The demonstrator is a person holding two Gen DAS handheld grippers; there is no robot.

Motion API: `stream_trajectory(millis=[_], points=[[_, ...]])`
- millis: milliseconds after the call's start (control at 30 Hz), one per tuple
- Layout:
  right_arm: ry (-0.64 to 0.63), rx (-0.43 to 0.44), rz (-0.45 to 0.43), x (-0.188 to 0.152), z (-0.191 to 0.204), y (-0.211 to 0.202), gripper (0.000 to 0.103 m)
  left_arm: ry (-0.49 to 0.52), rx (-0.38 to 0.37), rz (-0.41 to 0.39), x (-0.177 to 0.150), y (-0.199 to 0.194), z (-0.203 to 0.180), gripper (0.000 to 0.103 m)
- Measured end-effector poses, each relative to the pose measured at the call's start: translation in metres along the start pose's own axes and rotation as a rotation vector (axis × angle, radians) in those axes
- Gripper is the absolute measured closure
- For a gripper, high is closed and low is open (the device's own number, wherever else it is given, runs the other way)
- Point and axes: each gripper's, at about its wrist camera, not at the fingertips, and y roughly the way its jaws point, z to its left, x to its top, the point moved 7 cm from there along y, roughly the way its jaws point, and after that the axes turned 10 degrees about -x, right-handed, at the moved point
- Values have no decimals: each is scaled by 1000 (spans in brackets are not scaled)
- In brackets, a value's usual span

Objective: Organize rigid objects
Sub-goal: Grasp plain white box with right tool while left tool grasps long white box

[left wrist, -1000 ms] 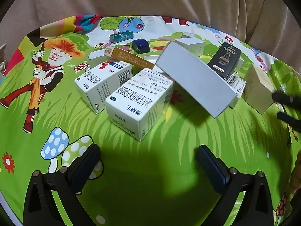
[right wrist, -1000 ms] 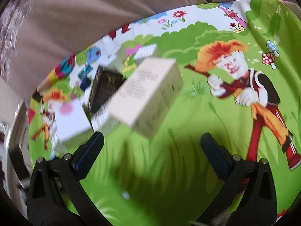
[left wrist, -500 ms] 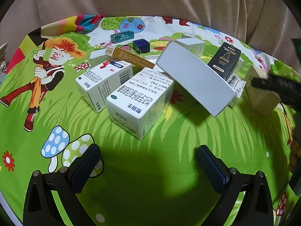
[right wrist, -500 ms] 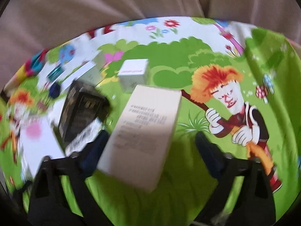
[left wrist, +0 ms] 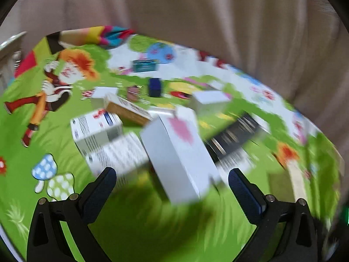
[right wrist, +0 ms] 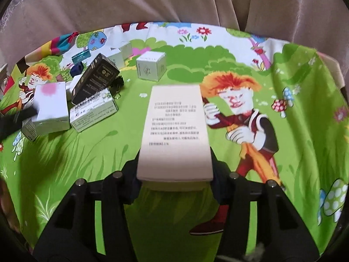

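Note:
In the right wrist view a tall cream box (right wrist: 174, 131) with printed text lies lengthwise between my right gripper's (right wrist: 174, 174) fingers. Its jaws are closing, and both pads sit against the box's sides. The left wrist view is blurred by motion. There my left gripper (left wrist: 172, 181) is open and holds nothing, just in front of a long white box with a pink blotch (left wrist: 176, 152). That box leans on a pile of white medicine boxes (left wrist: 98, 128) beside a black box (left wrist: 235, 135).
The pile, with the pink-blotched box (right wrist: 51, 104), black box (right wrist: 96, 80) and a green-white carton (right wrist: 93, 111), lies left of the cream box. A white cube box (right wrist: 150, 68) stands behind it. Everything rests on a green cartoon cloth (right wrist: 87, 163) against beige fabric (right wrist: 174, 0).
My right gripper's fingers have closed in on the cream box, which now lies straight between them. The left gripper has swung in nearer to the long white box, and its view has blurred.

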Motion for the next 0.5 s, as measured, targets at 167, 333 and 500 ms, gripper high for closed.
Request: stream_trajectory(millis=[167,333,500], points=[[8,12,6,-6,2,3,47,45,168,10,15,33,-5,0],[18,29,12,-7,1,4,47,245,300,39,0,47,-12,0],[31,43,11,-6,-1,2,47,228,250,-16,-24,5,22,0]])
